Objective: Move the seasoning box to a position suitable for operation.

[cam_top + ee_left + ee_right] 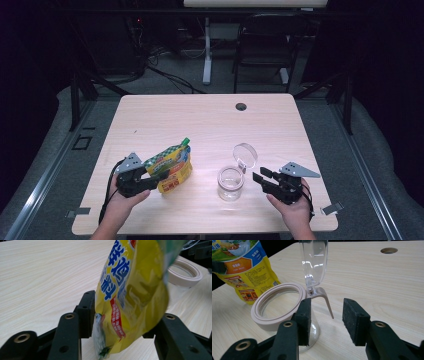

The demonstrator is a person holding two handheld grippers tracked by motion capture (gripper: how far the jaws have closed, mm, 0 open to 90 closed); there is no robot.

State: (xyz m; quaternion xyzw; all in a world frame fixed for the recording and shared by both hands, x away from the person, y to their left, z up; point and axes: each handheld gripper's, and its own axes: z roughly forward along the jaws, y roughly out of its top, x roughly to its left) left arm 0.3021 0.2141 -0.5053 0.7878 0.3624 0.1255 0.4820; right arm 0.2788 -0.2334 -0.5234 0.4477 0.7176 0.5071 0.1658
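High view: the yellow pouch (171, 167) stands on the table (200, 120) left of the open jar (230, 183), between the jaws of the left tool (154, 179). The right tool (258, 178) waits just right of the jar.

Left gripper view: the jaws stand spread with the pouch (130, 297) between them, the pads seemingly not pressing. Draw back straight, I'd judge, so the pouch stays upright.

Right gripper view: jaws spread, holding nothing; the jar (277, 307), lid up, sits just ahead.
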